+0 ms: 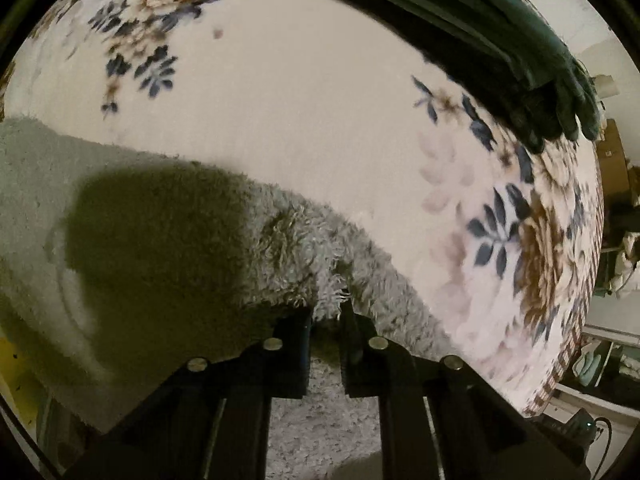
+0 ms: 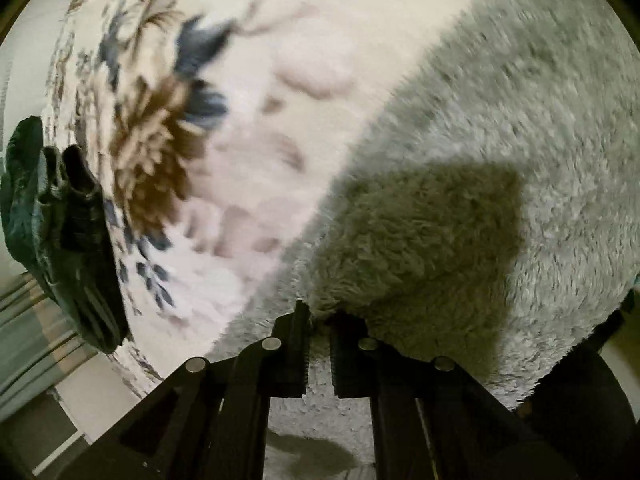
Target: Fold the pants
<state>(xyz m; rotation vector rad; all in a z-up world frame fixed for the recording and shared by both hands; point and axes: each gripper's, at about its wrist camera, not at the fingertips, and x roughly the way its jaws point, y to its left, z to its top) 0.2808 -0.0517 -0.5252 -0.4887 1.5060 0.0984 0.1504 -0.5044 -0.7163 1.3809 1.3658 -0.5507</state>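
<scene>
Floral blanket carries the fluffy grey pants. My left gripper and right gripper each clench an edge of them. Judged progress: a fold is under way and no finished bundle shows.

Warm, dim indoor light. Hard dark shadow falls on grey fleece pants in both views. Floral blanket motion-blurred, worse in right wrist view. Strong fisheye curvature; black vignette at corners. No glare.
</scene>
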